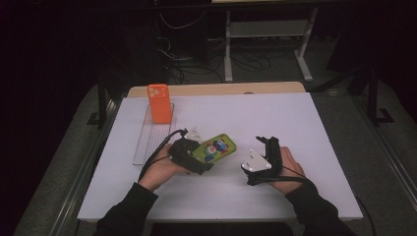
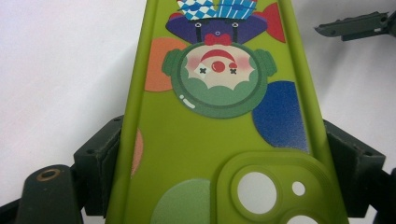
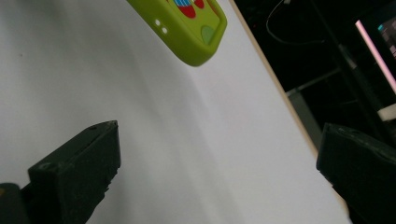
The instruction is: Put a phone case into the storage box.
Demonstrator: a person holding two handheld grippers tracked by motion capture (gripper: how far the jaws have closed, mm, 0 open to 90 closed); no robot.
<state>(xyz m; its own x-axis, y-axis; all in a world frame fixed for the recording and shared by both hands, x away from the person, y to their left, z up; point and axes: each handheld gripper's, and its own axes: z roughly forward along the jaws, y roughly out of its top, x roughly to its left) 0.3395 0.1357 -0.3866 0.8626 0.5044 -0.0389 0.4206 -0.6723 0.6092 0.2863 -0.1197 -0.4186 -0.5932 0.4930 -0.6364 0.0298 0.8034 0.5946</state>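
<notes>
White counter [image 1: 305,128] was seen beneath: case [image 1: 215,147] was clamped by left gripper [image 1: 193,158], long axis pointed toward right gripper [image 1: 268,147], held apart nearby.

Orange phone case [image 1: 159,103] standing upright at upper left of centre, in a clear ridged tray [image 1: 145,142] along the left of a white table [image 1: 295,147], cables [image 1: 196,64] on the dark floor at top
</notes>
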